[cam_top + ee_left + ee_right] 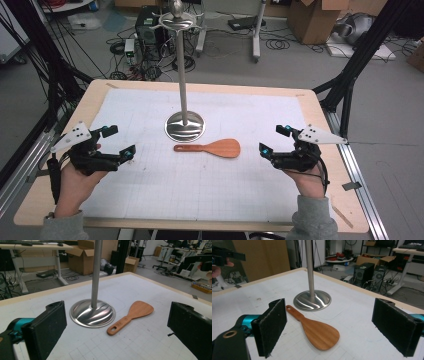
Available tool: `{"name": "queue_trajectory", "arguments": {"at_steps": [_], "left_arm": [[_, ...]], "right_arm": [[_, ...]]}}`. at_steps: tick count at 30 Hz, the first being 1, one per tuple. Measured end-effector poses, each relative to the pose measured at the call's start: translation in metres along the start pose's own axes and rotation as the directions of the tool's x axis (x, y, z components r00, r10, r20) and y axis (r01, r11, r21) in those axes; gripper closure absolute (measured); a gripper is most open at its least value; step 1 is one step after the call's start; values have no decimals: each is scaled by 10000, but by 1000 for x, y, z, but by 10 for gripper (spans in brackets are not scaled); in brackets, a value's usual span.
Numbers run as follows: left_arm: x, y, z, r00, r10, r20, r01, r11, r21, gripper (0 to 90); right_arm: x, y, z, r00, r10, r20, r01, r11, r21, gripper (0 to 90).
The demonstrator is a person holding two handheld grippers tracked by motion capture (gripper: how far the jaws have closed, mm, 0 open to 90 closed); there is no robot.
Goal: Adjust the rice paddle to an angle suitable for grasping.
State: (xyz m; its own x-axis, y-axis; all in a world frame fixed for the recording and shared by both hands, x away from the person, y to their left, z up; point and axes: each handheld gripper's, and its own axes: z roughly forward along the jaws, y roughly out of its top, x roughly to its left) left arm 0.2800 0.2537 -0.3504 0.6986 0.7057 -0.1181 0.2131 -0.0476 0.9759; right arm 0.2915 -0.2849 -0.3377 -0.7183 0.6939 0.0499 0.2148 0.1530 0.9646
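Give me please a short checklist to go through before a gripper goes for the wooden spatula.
1. Left gripper open: ok, its jaws stand wide apart.
2. Right gripper open: ok, jaws wide apart as well.
3. Both grippers free: ok, nothing between the jaws of either one.
4. Wooden spatula free to pick: ok, it lies flat on the white mat, nothing on top, handle pointing to the person's left.
5. Space to the metal stand: ok but tight; in the left gripper view the spatula lies just beside the round base, apart from it.
6. Hole at the handle end open: ok, seen clearly in the left gripper view.
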Motion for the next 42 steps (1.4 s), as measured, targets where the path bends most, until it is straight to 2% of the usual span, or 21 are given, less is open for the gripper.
{"name": "queue_trajectory", "arguments": {"at_steps": [7, 14, 18, 19, 21, 22, 24, 25, 31, 37, 42], "left_arm": [[-2, -5, 1, 10000, 54, -55, -54, 10000, 26, 27], [-5, -13, 3, 9999, 69, -130, -65, 9996, 269, 27], [-6, -16, 0, 9998, 78, -200, -72, 9995, 316, 27], [-6, -16, 0, 9998, 39, -211, -32, 9995, 324, 27], [-6, -18, -2, 9997, 8, -228, 0, 9994, 341, 27], [-7, -19, -2, 9997, 20, -256, -10, 9993, 382, 27], [-7, -20, -3, 9996, -10, -284, 21, 9992, 410, 27], [-7, -21, -4, 9995, -7, -311, 21, 9989, 461, 27], [-9, -25, -6, 9994, 14, -352, 8, 9981, 611, 27], [-10, -28, -7, 9992, -6, -403, 35, 9974, 718, 27], [-9, -28, -9, 9989, -32, -458, 62, 9977, 668, 27]], "right_arm": [[1, 0, 9, 9999, -98, -30, 99, 9998, 184, 133], [2, -3, 29, 9996, -109, -259, 126, 9978, 647, 169], [3, -4, 40, 9994, -60, -337, 87, 9967, 807, 236], [5, -5, 45, 9994, -67, -338, 97, 9961, 877, 285], [6, -5, 48, 9994, -114, -321, 142, 9959, 892, 313], [8, -6, 52, 9993, -153, -337, 185, 9953, 954, 394], [10, -7, 55, 9993, -182, -332, 214, 9949, 983, 426], [12, -8, 60, 9990, -295, -347, 329, 9943, 1016, 506], [16, -11, 77, 9993, -275, -267, 306, 9916, 1253, 682], [17, -13, 93, 9992, -211, -336, 258, 9893, 1436, 832], [20, -15, 106, 9984, -259, -503, 342, 9846, 1712, 892]]}}
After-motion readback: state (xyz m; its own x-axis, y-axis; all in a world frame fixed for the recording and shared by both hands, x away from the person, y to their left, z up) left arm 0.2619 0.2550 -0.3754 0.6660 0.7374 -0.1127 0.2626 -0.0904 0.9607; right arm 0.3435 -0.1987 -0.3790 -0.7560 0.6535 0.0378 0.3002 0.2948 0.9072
